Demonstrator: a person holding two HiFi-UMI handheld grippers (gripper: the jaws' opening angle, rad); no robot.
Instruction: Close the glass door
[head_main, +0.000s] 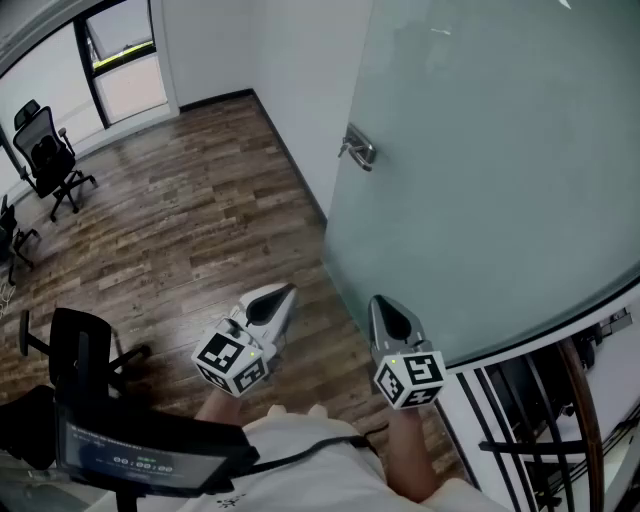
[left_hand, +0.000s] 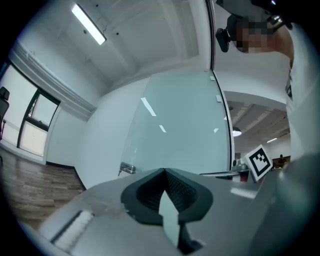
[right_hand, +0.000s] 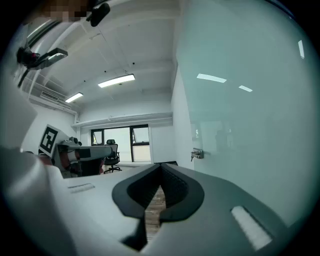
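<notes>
The glass door stands open, just beside the right gripper. This and the left gripper are fully closed and empty. The panel is probably heavy, rigid and slick (also breakable): push near the handle.

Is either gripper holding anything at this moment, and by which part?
Nothing is held. The left gripper and right gripper both have their jaws together and empty; the handle of the glass door is untouched, ahead of them.
</notes>
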